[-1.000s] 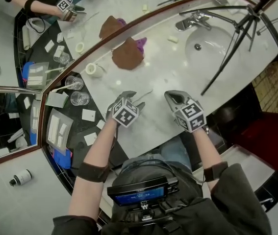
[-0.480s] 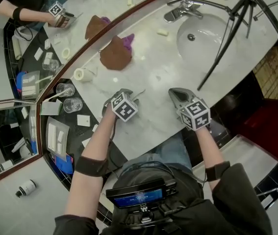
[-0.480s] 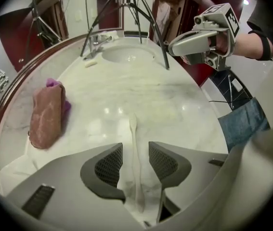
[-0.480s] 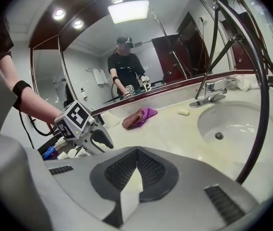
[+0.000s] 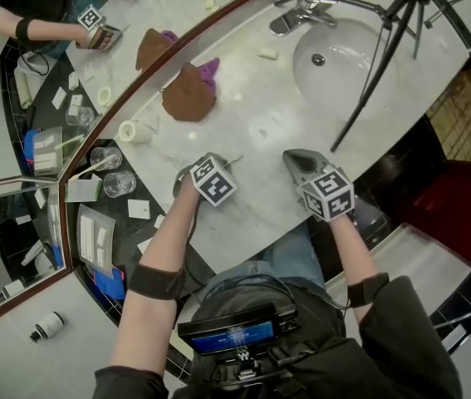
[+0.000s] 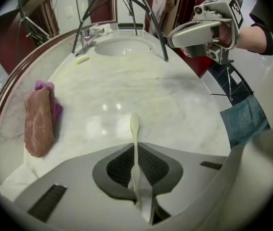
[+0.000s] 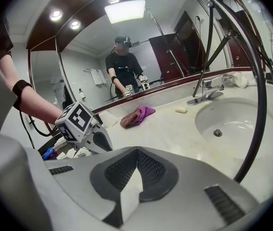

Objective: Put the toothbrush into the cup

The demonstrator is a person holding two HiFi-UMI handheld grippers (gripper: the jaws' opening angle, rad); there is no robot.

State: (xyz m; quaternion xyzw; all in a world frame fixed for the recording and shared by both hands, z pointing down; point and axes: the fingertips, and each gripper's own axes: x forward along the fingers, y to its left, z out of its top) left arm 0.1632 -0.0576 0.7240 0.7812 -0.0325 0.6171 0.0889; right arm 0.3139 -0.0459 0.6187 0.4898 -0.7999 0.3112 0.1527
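At the far left, two clear cups [image 5: 112,170] stand side by side on the dark end of the table [image 5: 260,140], at about 9 o'clock from your left tongs and well apart from them. One cup has a thin pale stick leaning out of it. A small white roll [image 5: 134,131] lies on the marble at 11 o'clock. Further up, near 12 o'clock, a brown cloth [image 5: 189,98] sits bunched over something purple, close to the mirror's edge.

Your left tongs [image 5: 206,173] point steeply down at the marble. Their jaws have just been closing and now stand narrow, pressed on the handle of the toothbrush [image 6: 134,134]. In the left gripper view the brush runs straight out from the pads toward 12 o'clock. Its head is past the tips and low over the table, but you cannot tell whether it touches. The toothbrush is in your grip, not in a cup.

Your right tongs [image 5: 297,160] hang just beside the left pair at 3 o'clock, tilted forward and down. Their jaws are drawn together with nothing between them, as the right gripper view shows [image 7: 129,186].

The sink [image 5: 343,56] lies at 1 o'clock from the right tongs. The tap [image 5: 297,17] stands at its upper left rim, and a dark tripod leg [image 5: 368,81] crosses over the basin.
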